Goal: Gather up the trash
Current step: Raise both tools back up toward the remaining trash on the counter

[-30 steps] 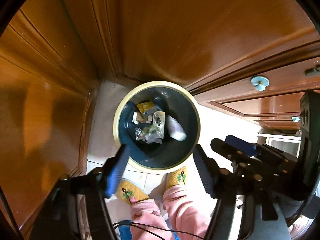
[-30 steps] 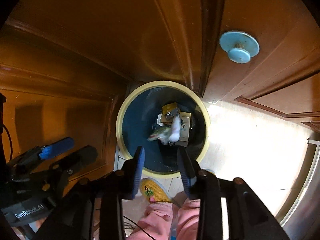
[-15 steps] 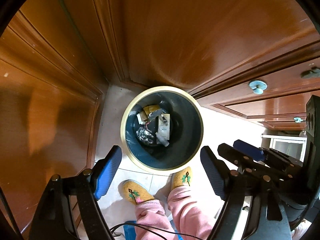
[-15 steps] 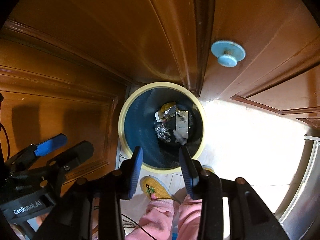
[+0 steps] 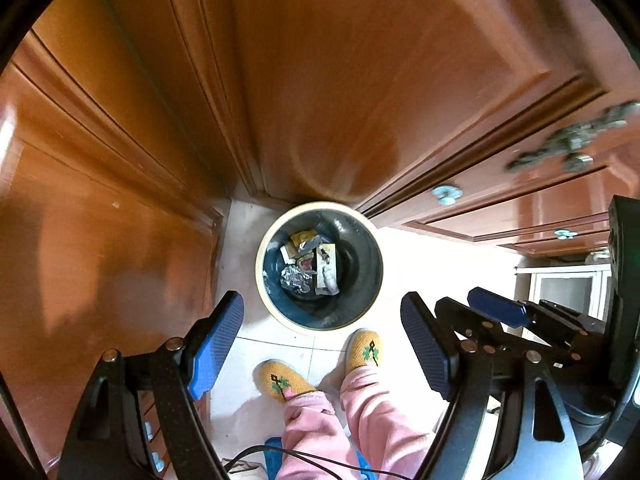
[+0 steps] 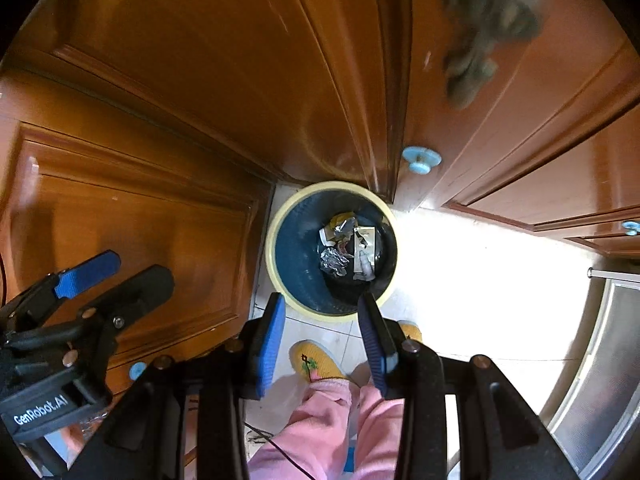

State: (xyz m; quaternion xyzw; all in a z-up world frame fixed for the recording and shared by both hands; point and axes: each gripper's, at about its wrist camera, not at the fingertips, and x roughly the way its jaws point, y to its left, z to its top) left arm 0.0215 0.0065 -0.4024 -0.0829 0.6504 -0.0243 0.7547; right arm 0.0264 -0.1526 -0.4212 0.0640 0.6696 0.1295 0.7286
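Note:
A round bin with a cream rim (image 5: 265, 248) (image 6: 273, 256) stands on the pale floor in the corner of wooden cabinets. Inside lie crumpled foil, wrappers and a small white bottle, the trash (image 5: 308, 266) (image 6: 347, 254). My left gripper (image 5: 321, 301) hangs high above the bin, open wide, with nothing between its blue pads. It also shows at the left of the right wrist view, left gripper (image 6: 140, 268). My right gripper (image 6: 322, 301) hovers over the bin's near rim with a narrower gap and nothing in it. At the right of the left wrist view, the right gripper (image 5: 458, 299) is seen from the side.
Brown wooden cabinet doors (image 5: 340, 80) wall the corner, with pale blue knobs (image 6: 420, 159) (image 5: 446, 194) and a blurred metal handle (image 5: 572, 140). A person's feet in yellow slippers (image 5: 286, 380) (image 6: 314, 362) and pink trousers stand just before the bin. A steel appliance edge (image 6: 592, 380) sits right.
Both grippers have risen, so the bin looks smaller and farther. The left jaws spread wider. Trash that was falling a second ago now lies still in the bin.

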